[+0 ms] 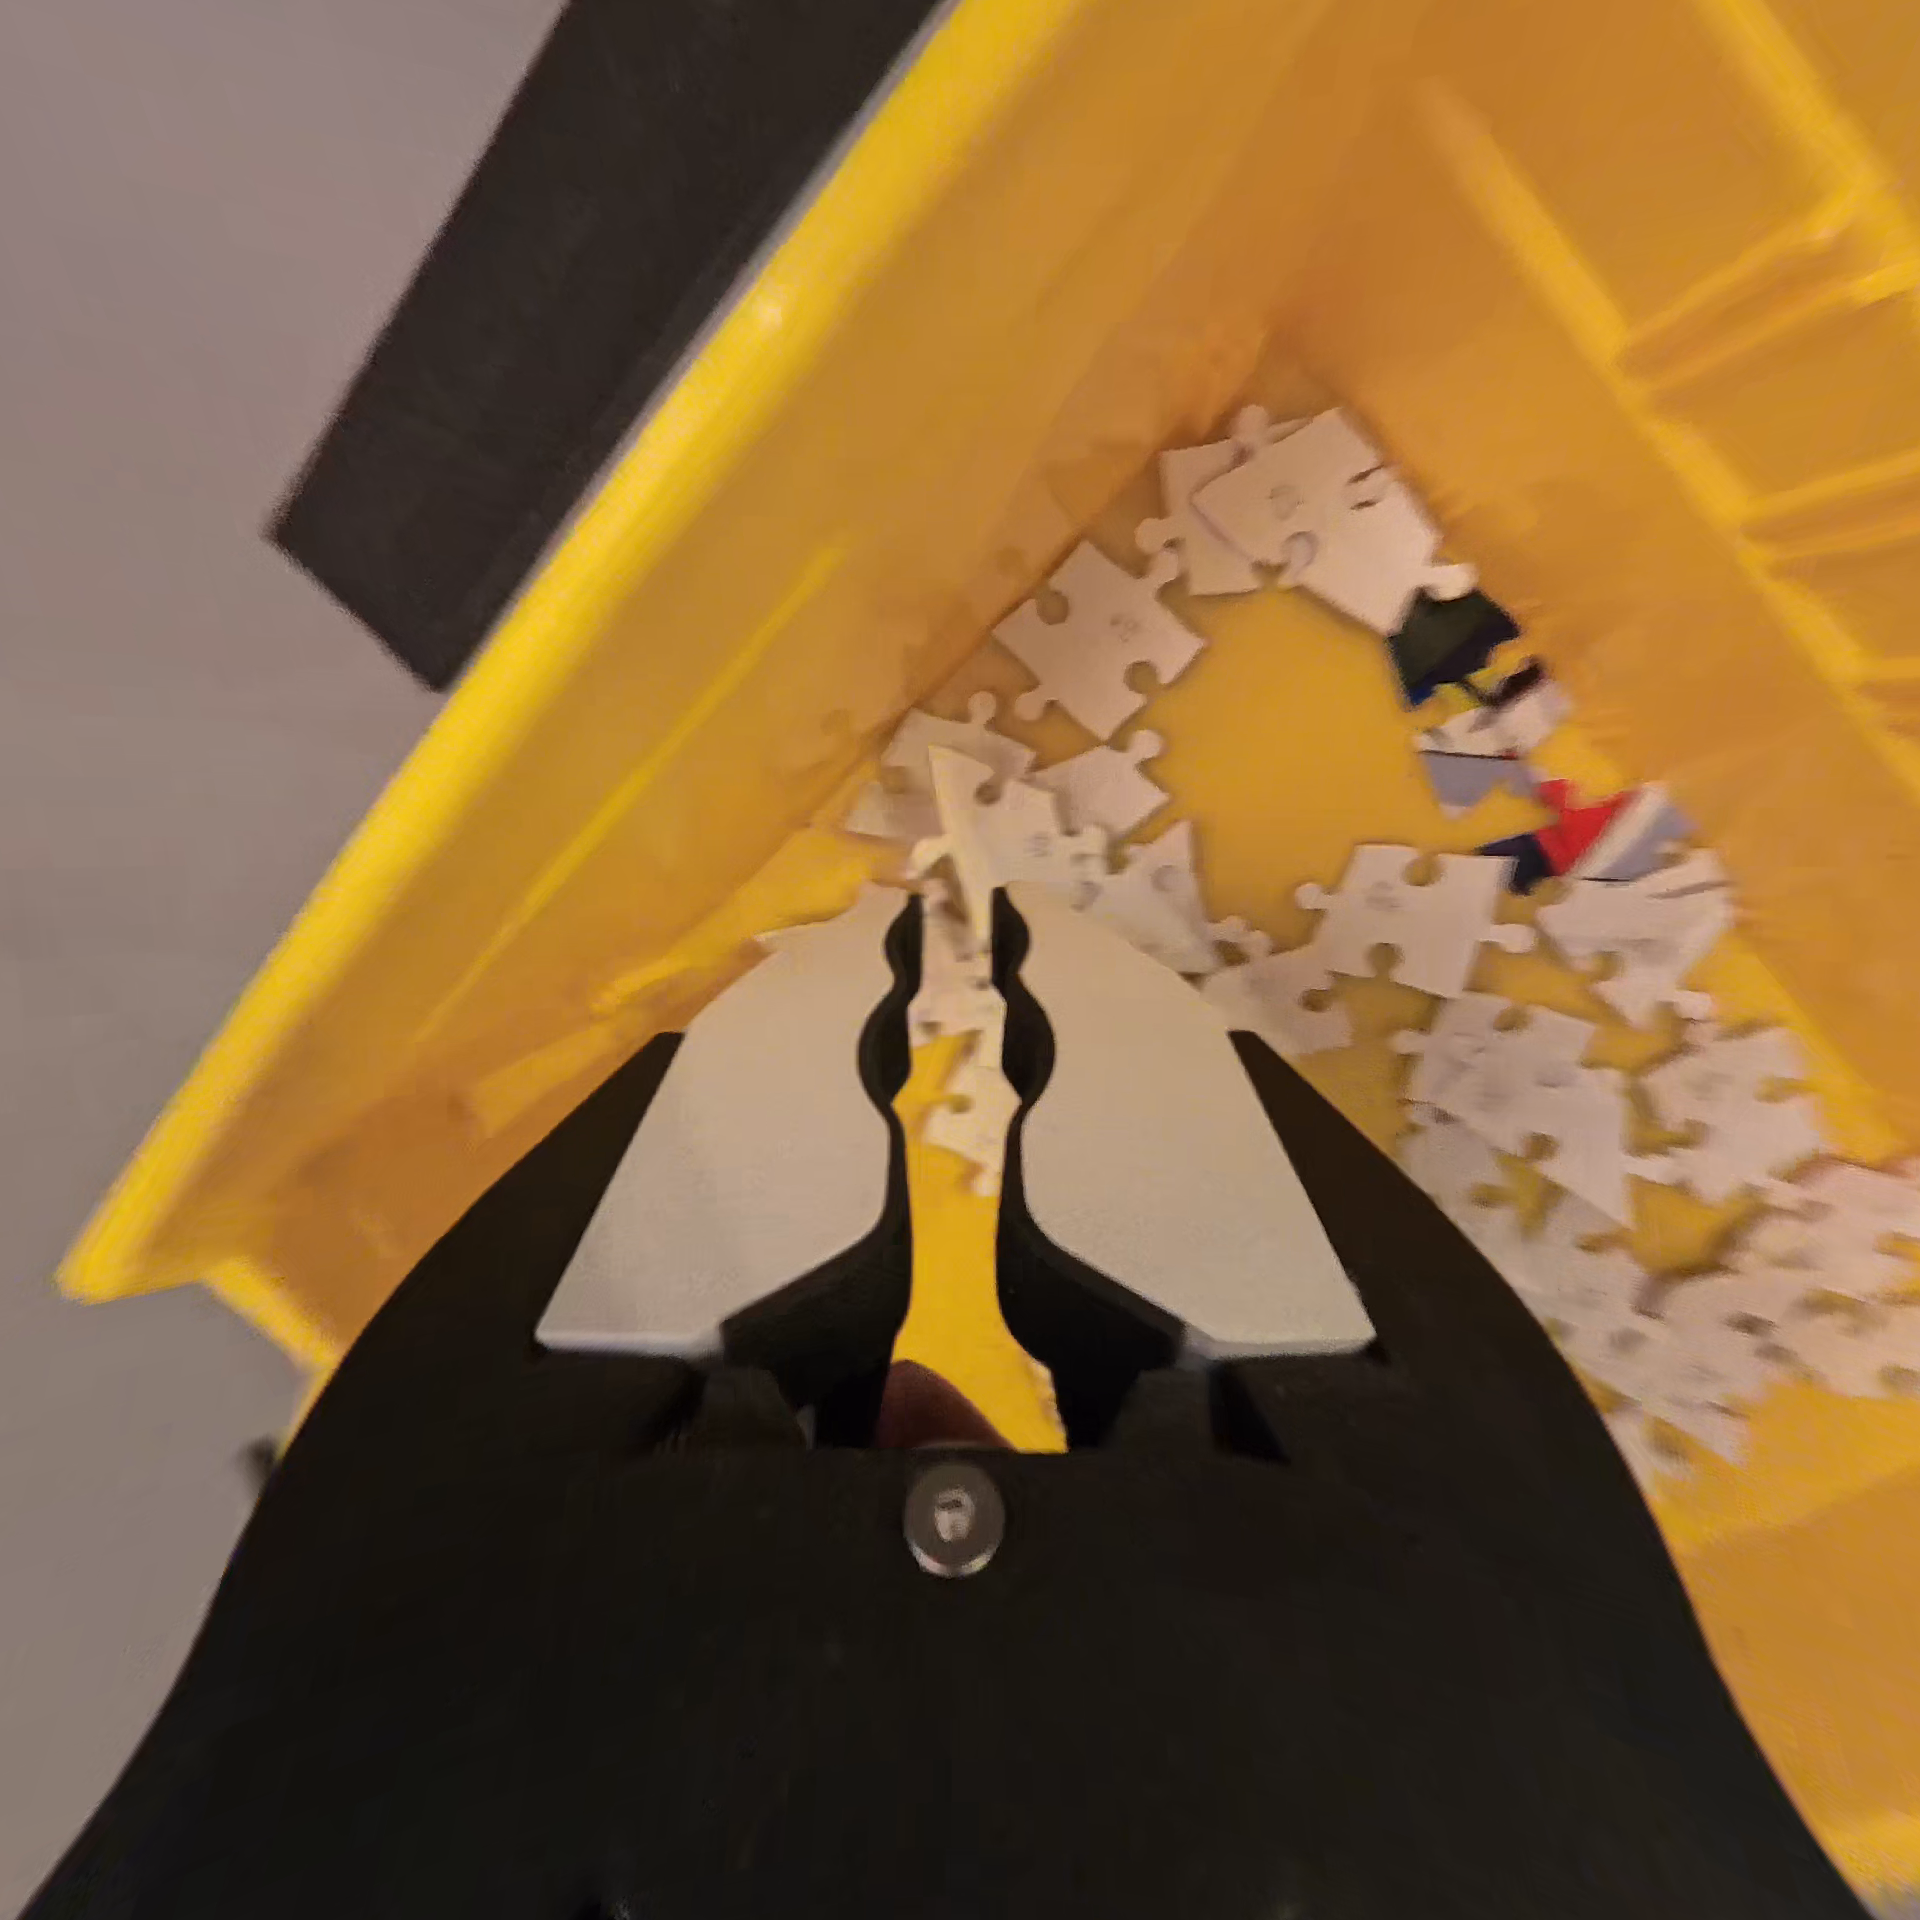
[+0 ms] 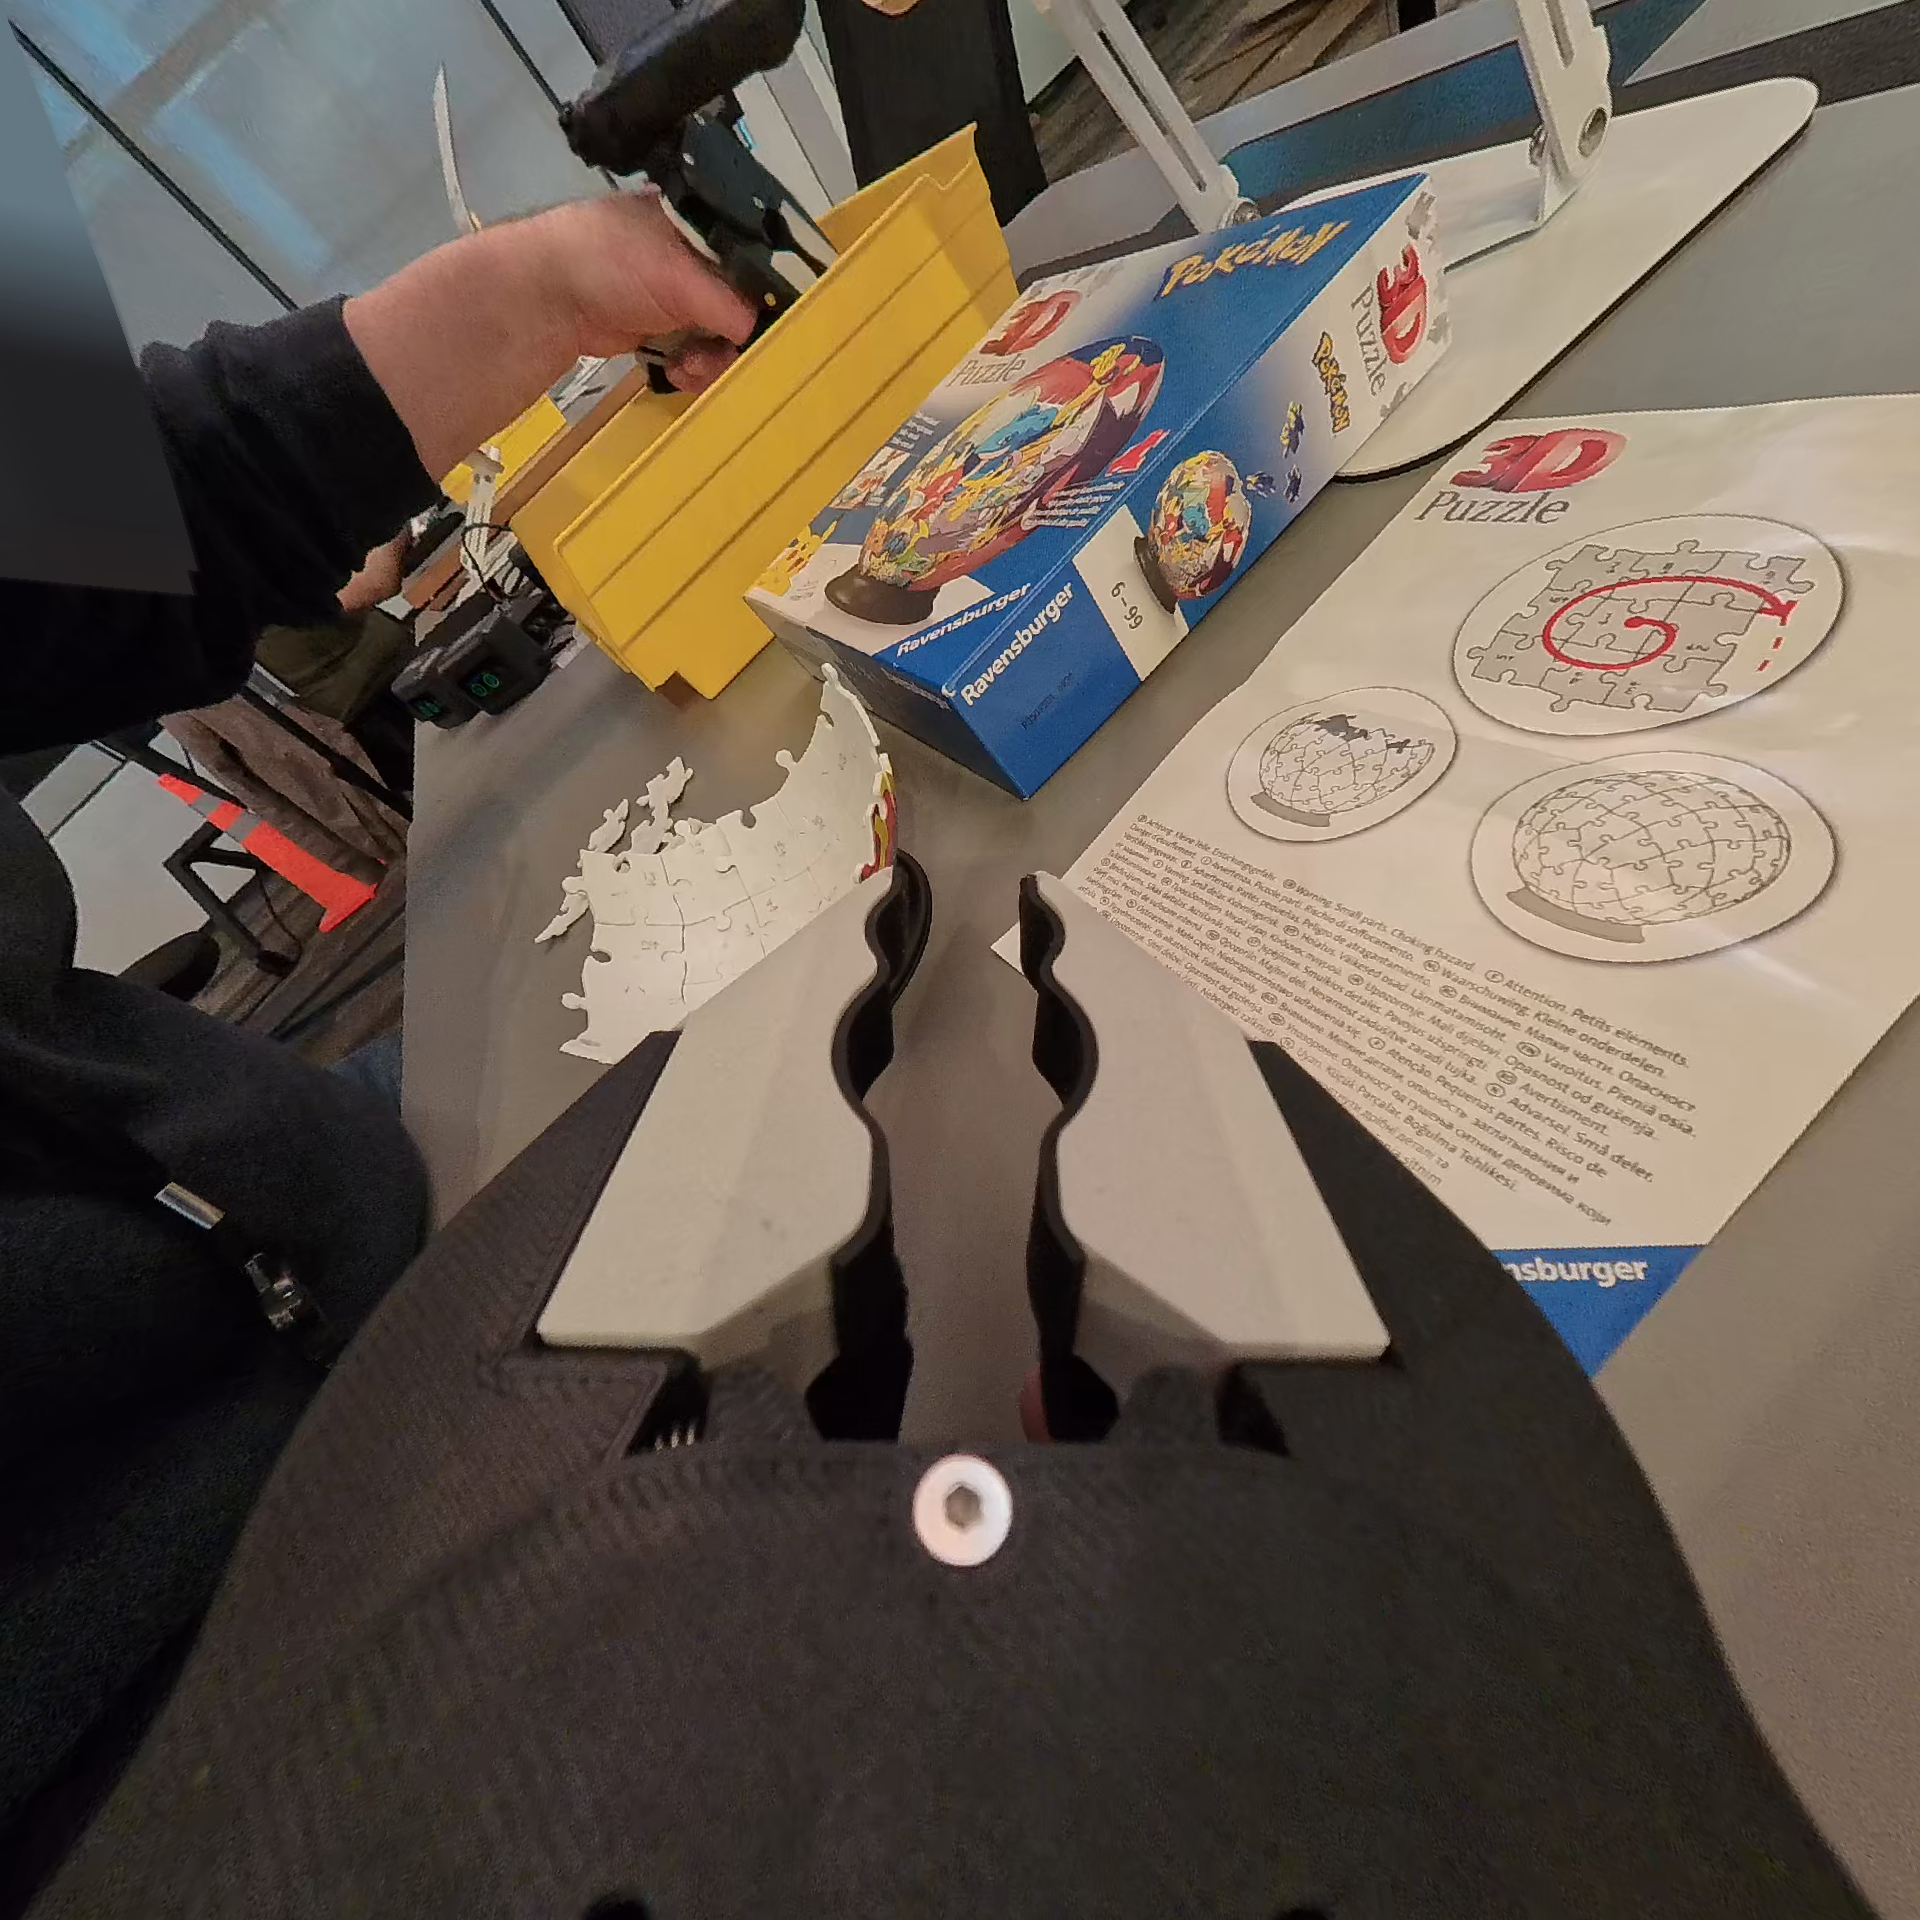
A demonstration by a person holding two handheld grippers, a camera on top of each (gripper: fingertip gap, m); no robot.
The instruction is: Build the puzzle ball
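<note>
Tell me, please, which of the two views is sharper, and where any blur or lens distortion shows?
Right wrist view: sharp; the instruction sheet and puzzle box are crisp, though the wide lens bends straight edges near the borders. Left wrist view: motion-blurred; the loose puzzle pieces in the yellow bin smear, worst toward the right edge, and the left tongs look soft-edged.

An office-like workspace or lab: a smooth grey tabletop (image 2: 644, 727) carries a flat white metal stand base (image 2: 1621, 208), beside a floor of grey carpet with blue patches (image 2: 1299, 135). Glass wall panels (image 2: 239, 114) rise behind, and small black electronic boxes with cables (image 2: 468, 665) sit at the table's edge.
</note>
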